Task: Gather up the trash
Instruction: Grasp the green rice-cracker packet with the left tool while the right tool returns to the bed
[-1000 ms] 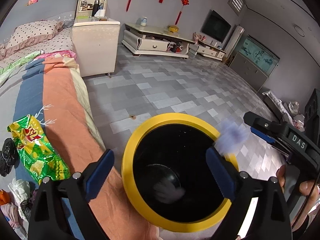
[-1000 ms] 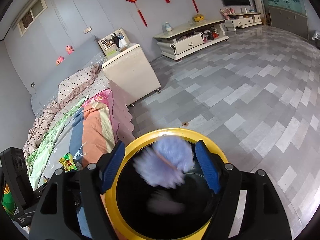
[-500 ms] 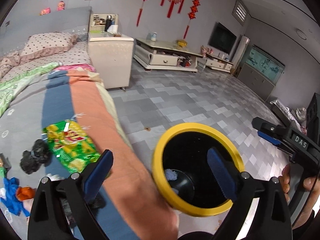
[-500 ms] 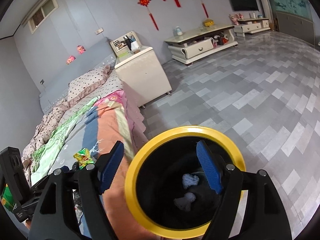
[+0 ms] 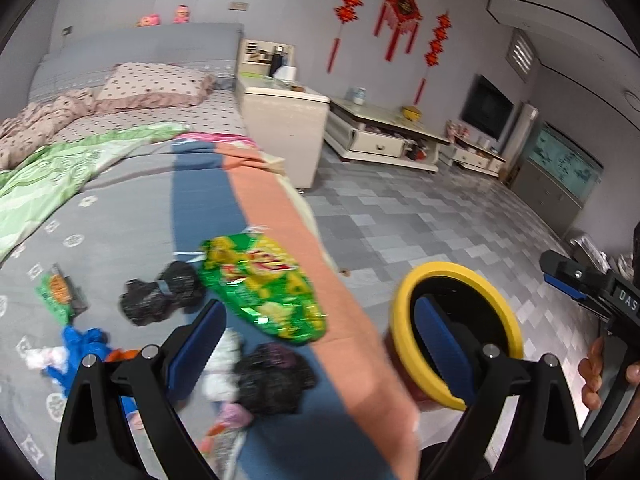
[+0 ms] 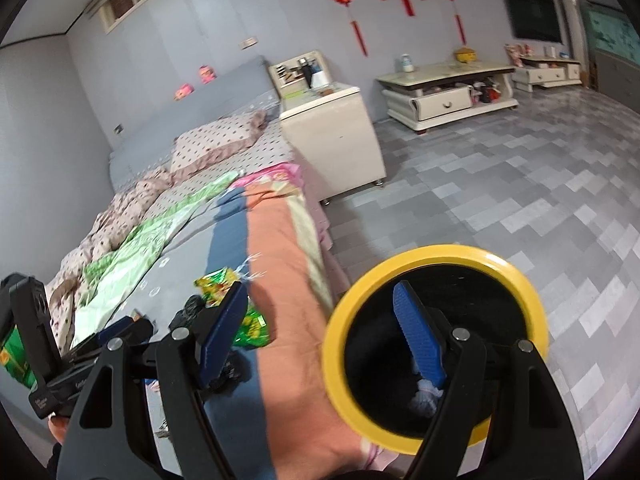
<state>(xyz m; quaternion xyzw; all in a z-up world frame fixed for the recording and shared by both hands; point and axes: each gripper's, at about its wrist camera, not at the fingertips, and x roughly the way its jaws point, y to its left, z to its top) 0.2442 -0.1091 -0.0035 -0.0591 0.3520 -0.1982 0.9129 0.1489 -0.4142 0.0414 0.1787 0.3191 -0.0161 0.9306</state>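
Trash lies on the bed cover: a green chip bag (image 5: 264, 292), two crumpled black bags (image 5: 160, 296) (image 5: 272, 376), a small green packet (image 5: 58, 292), a blue scrap (image 5: 80, 340) and white tissue (image 5: 224, 356). My left gripper (image 5: 320, 344) hovers open and empty over this pile. The yellow-rimmed black bin (image 5: 452, 270) stands on the floor beside the bed. My right gripper (image 6: 320, 336) is open and empty, its right finger over the bin (image 6: 440, 254), where a pale crumpled piece (image 6: 424, 398) lies. The chip bag (image 6: 218, 282) shows behind its left finger.
A cream bedside cabinet (image 5: 280, 128) stands at the bed's head end, with a low TV stand (image 5: 380, 136) along the far wall. Pillows and a green quilt (image 5: 60, 172) cover the far side of the bed. Grey tiled floor (image 6: 520, 200) stretches to the right.
Both views have swung left from the bin toward the bed. A pale purple piece that was falling at the bin mouth now lies inside it. More of the trash pile has come into view.
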